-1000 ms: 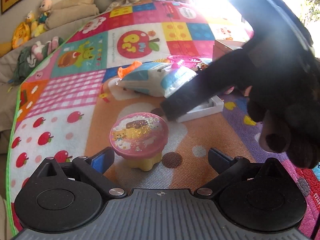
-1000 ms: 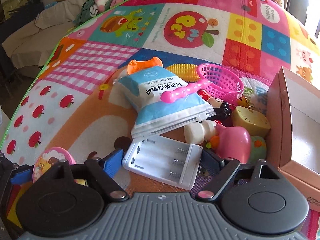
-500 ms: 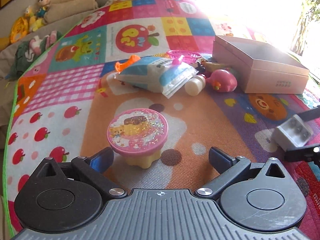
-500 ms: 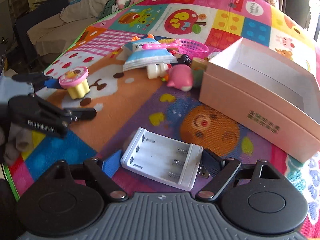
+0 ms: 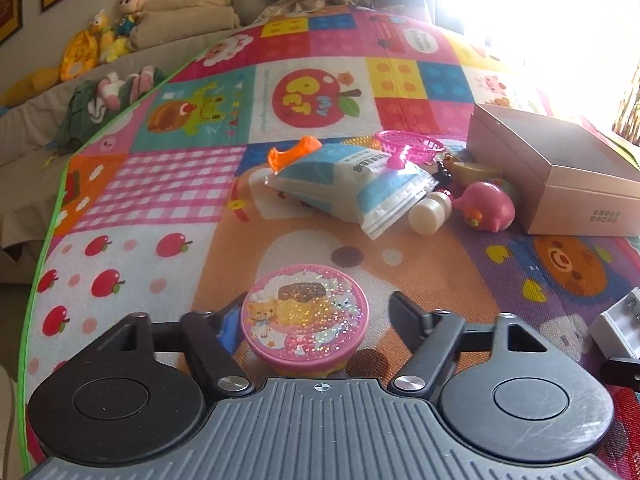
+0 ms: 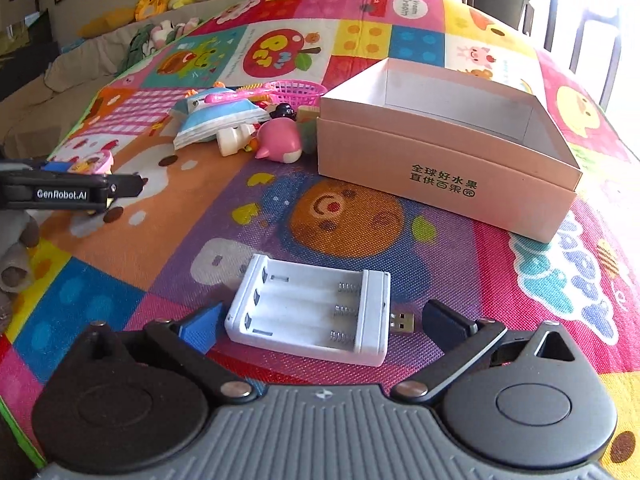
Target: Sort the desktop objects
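Note:
A pink glitter-topped toy cake (image 5: pixel 304 316) on a yellow base sits on the play mat between the fingers of my left gripper (image 5: pixel 316 316), which is open around it. It also shows in the right wrist view (image 6: pixel 94 162). A white battery charger (image 6: pixel 310 314) with a USB plug lies on the mat between the fingers of my right gripper (image 6: pixel 320 324), which is open and apart from it. Its end shows in the left wrist view (image 5: pixel 618 326). An open pink cardboard box (image 6: pixel 448 148) stands beyond it, also in the left wrist view (image 5: pixel 556 176).
A pile of objects lies left of the box: a blue-white packet (image 5: pixel 352 184), a pink basket (image 5: pixel 410 146), a pink whale toy (image 5: pixel 488 208), a white bottle (image 5: pixel 430 212), an orange piece (image 5: pixel 294 152). Plush toys (image 5: pixel 104 44) sit on the sofa beyond the mat.
My right gripper carried the charger from the pile to the mat in front of the box and opened off it. My left gripper moved forward around the toy cake.

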